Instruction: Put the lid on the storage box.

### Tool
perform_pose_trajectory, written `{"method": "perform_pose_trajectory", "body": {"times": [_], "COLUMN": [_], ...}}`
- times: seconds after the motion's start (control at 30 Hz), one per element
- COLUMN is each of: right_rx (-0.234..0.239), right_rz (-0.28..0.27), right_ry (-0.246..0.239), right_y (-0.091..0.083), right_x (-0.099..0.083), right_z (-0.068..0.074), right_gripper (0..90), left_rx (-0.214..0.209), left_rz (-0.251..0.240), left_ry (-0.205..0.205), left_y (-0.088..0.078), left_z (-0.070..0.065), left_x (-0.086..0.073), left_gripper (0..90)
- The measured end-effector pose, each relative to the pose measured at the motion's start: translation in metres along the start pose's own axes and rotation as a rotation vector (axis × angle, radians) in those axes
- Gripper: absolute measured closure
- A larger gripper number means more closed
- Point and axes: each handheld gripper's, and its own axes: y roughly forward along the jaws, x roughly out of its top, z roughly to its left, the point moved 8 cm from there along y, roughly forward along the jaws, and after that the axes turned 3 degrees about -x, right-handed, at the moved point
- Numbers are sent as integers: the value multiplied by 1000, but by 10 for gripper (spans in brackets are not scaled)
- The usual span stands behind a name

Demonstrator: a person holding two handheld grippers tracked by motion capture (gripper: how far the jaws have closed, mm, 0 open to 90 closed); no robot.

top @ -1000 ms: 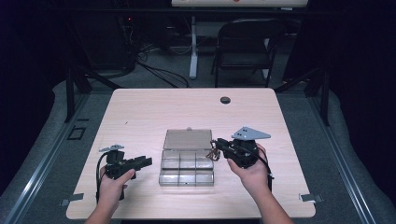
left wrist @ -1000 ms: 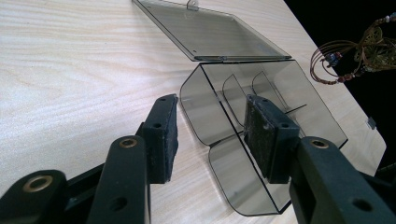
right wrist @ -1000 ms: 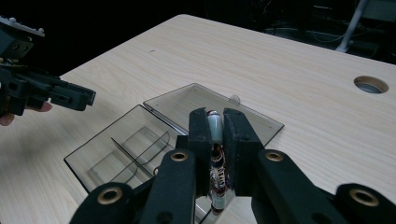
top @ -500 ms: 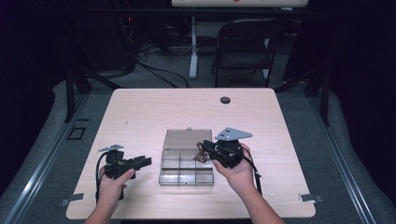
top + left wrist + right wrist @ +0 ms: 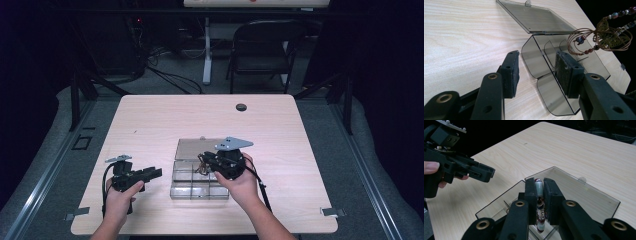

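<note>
While clear, box [image 5: 192, 180] holds beaded jewellery [image 5: 604, 37].

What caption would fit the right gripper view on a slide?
Right tool shut on beaded jewelry above an open clear box, with the left tool waiting beside it.

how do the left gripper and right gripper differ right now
The left gripper has open jaws with nothing between them; the right gripper is shut on a beaded string of jewellery. The left one sits beside the clear plastic compartment box, the right one over it. Both are black and hand-held.
</note>
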Motion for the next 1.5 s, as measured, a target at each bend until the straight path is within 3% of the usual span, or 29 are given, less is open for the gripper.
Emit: {"method": "perform_pose_trajectory", "body": {"times": [0.67, 1.0, 1.5], "right_rx": [11, -1, -22], "right_rz": [38, 89, 120], "right_ry": [-1, 6, 16], "right_y": [24, 35, 47], "right_x": [-8, -25, -36], "right_z": [9, 1, -6], "right_gripper": [822, 822, 822], "left_rx": [-3, -1, -3], "left_rz": [1, 2, 7], "left_ry": [-4, -4, -4], "left_y": [0, 1, 1], "left_z": [1, 0, 0], "left_x": [0, -1, -1], "left_gripper": [550, 550, 550]}}
